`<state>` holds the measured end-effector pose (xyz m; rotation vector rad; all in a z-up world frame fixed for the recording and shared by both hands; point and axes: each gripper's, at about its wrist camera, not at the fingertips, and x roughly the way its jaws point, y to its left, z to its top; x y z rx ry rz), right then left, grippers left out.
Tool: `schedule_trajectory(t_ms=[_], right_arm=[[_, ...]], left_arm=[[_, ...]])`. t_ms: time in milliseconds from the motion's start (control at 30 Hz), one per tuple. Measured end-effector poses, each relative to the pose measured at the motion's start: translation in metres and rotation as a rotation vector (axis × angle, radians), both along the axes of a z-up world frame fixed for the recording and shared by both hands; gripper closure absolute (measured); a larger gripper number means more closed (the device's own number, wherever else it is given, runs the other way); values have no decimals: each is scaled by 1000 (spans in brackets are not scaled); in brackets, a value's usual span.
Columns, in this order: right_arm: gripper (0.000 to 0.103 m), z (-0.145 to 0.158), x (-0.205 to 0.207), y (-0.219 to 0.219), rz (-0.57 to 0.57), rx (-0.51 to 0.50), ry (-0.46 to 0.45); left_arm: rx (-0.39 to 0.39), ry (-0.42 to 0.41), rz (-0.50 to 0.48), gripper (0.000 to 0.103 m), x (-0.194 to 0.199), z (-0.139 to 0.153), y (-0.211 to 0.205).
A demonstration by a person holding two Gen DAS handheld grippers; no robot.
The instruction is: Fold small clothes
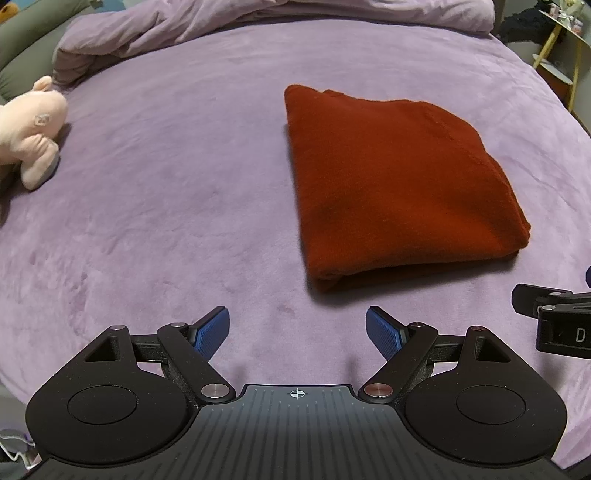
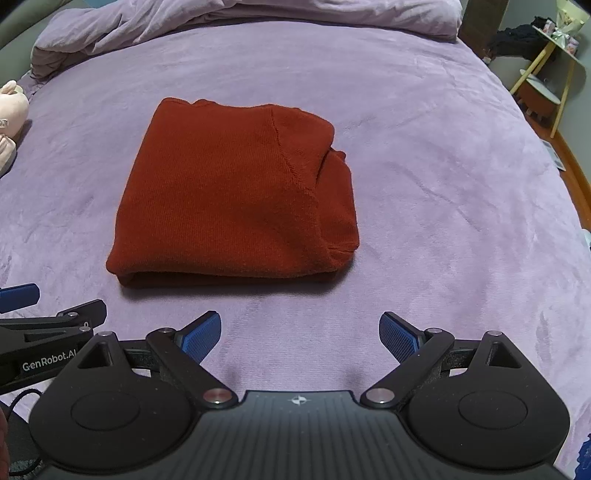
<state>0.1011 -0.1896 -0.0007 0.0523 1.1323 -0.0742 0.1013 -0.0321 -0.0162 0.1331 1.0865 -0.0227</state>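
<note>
A rust-red knit garment (image 1: 399,184) lies folded into a compact rectangle on the purple bedspread (image 1: 166,184); it also shows in the right wrist view (image 2: 232,195), with a sleeve seam on top and a folded edge toward me. My left gripper (image 1: 297,326) is open and empty, short of the garment's near left corner. My right gripper (image 2: 300,330) is open and empty, just in front of the garment's near edge. The left gripper's body shows at the left of the right wrist view (image 2: 48,332).
A pink plush toy (image 1: 31,129) lies at the bed's left edge. A bunched purple duvet (image 2: 221,18) runs along the back. A yellow-legged side table (image 2: 550,70) stands off the bed's right side, over wooden floor.
</note>
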Motion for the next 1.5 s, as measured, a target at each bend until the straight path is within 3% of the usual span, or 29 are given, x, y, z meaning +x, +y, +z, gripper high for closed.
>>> schedule_trajectory(t_ms=[1500], right_arm=[[10, -1, -3, -6, -9, 15, 0]], left_arm=[[-14, 0, -10, 17, -1, 4, -5]])
